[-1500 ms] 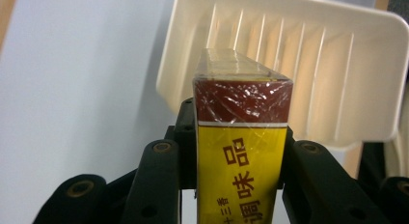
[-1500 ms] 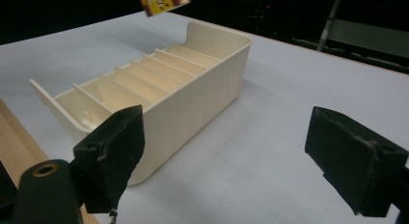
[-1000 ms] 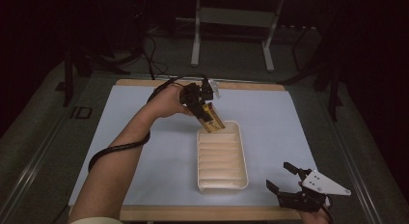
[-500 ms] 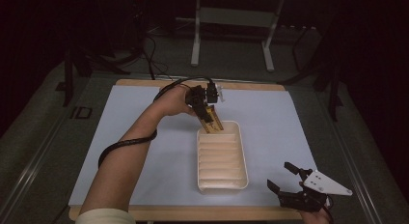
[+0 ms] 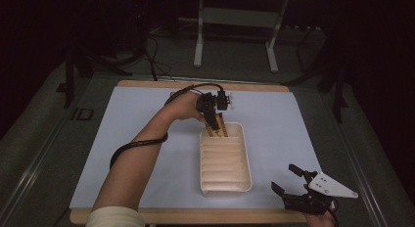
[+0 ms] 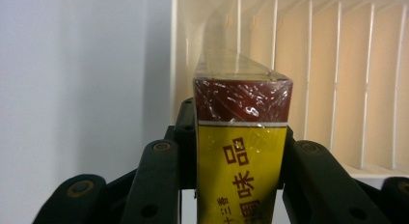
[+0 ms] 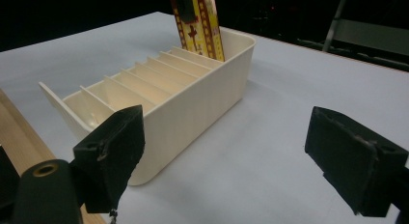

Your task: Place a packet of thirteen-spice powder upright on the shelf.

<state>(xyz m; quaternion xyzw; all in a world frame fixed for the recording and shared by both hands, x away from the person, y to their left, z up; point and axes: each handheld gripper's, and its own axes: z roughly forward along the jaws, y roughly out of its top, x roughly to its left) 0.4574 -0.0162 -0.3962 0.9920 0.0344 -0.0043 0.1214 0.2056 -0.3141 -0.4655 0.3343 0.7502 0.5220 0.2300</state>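
Sitting just above centre in the high view, a yellow and brown packet (image 5: 217, 126) is held tilted with its lower end inside the far slot of the cream divider tray (image 5: 225, 184). It's clamped from both sides by the left tongs (image 5: 211, 115), and in the left gripper view the wrapped packet (image 6: 241, 151) is seen squeezed tight between the black jaws, pointing into the ribbed tray (image 6: 337, 64). Down at the lower right of the high view, the right tongs (image 5: 288, 183) are spread wide with nothing in them, hovering near the desk (image 5: 147, 215) edge, well apart from the tray. A pale blue sheet (image 5: 142, 109) is laid over the desk.
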